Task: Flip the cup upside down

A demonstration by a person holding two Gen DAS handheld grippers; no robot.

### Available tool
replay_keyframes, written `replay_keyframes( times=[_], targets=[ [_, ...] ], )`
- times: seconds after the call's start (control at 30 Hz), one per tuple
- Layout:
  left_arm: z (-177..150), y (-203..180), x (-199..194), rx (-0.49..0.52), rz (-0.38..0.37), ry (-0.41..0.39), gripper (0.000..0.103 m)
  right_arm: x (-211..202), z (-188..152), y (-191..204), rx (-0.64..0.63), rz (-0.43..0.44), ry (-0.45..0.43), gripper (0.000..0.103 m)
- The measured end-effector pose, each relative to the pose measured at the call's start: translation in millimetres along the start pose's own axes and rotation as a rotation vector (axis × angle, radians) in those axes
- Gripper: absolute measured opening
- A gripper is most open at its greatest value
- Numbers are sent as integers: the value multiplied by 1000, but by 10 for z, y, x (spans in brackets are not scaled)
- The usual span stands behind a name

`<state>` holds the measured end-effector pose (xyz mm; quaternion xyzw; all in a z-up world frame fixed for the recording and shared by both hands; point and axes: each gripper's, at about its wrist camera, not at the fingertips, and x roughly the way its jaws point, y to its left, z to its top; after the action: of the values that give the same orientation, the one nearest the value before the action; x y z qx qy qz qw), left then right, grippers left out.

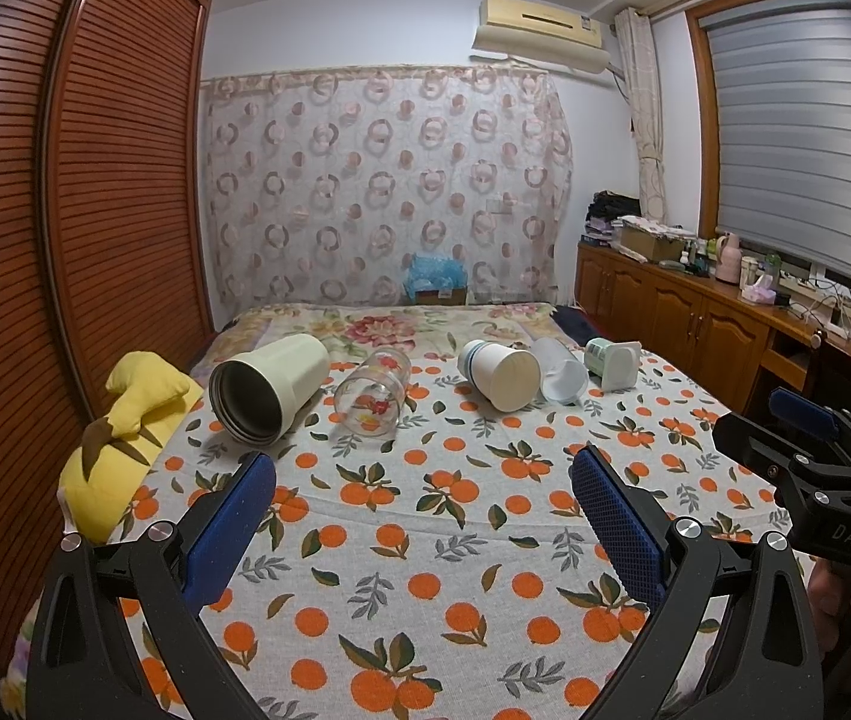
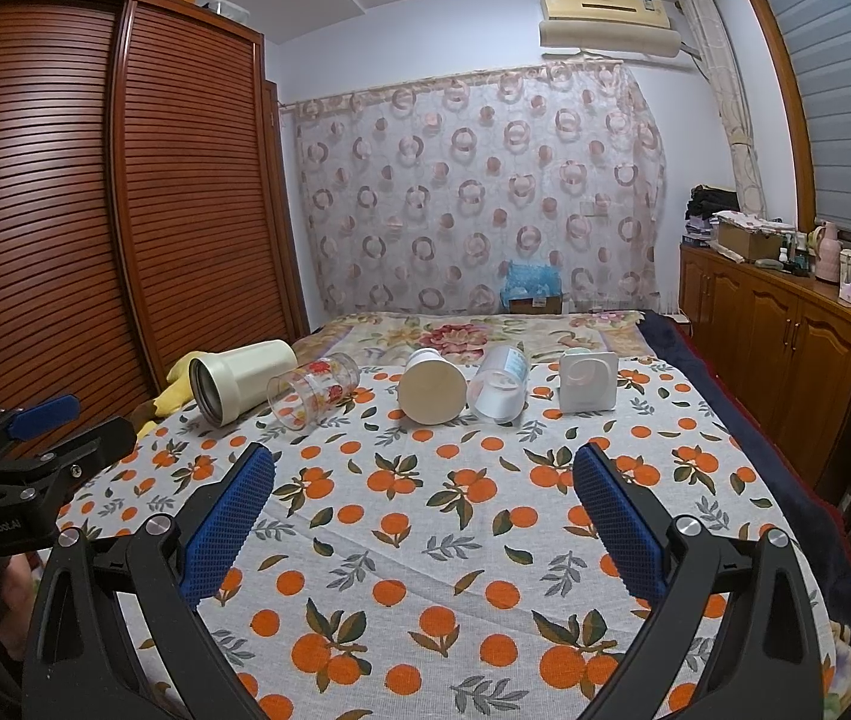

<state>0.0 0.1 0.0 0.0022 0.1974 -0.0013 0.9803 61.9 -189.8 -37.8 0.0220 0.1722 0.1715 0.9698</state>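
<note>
Evenly lit from overhead, soft and slightly cool. Short, faint shadows under the cups on the bedspread [image 1: 425,510]. Dull grey at the blind [image 1: 803,138], without glare. Strong fisheye bending of the wardrobe [image 2: 95,210], black vignette in the corners. Sharp focus throughout, mild grain.

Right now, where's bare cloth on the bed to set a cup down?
Free: the orange-print cloth between the row of cups and both open hand-held grippers, left and right.
Crowded: the far row, cream tumbler against glass jar, white cup beside clear cup.
</note>
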Motion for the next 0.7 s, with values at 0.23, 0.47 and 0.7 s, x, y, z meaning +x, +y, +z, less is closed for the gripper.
replay_keyframes(
  times=[0.23,0.47,0.7],
  targets=[
    [-1,0,3,0,-1,4,95,4,-3,0,0,1,1,101],
    [-76,-14,113,0,1,63,95,99,-25,9,2,9,21,101],
    [-168,226,395,9,10,145,95,329,-87,54,-17,57,72,101]
  ],
)
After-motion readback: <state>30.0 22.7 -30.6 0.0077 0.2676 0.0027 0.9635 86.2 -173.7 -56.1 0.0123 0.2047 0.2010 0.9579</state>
